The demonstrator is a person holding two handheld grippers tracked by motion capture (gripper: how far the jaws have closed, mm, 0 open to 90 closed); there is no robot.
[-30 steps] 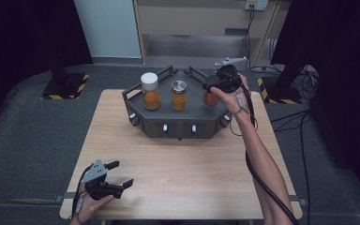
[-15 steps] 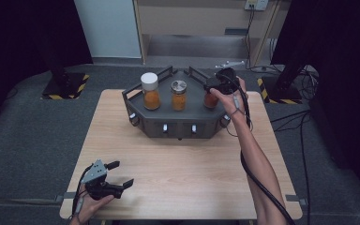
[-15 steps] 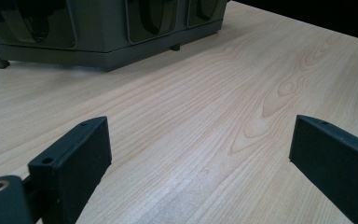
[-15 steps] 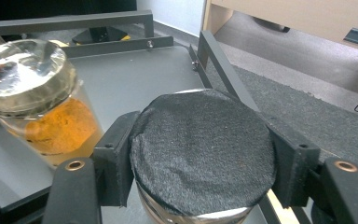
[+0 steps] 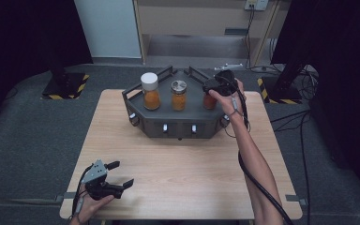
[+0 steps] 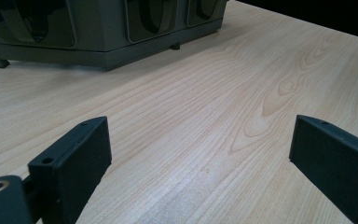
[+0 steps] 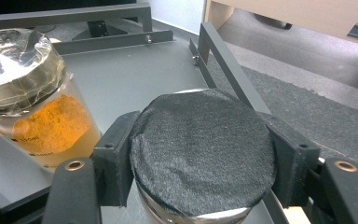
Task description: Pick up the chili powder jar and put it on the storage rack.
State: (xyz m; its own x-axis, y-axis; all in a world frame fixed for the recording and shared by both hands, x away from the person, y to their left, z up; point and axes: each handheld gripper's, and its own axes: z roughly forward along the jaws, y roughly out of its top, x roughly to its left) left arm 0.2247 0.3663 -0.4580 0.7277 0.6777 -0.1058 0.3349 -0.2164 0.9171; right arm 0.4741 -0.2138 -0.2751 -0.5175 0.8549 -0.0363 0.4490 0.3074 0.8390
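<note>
Right tool (image 7: 203,168) around black-lidded jar (image 7: 200,149) (reddish-orange contents)

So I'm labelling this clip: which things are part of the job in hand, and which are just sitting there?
In the job:
right gripper, shut on the black-topped jar
grey tray under it

Just there:
white-lidded jar
foil-topped jar
left gripper, open over the table

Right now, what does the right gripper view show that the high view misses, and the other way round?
Right gripper view alone: the dark, felt-like top of the jar with the right hand-held gripper shut on its lid, and clear film over the neighbouring jar. High view alone: the white-capped jar, the wooden table and the left hand-held gripper, open near the front edge. Both: the grey tray and orange powder in the jars.
</note>
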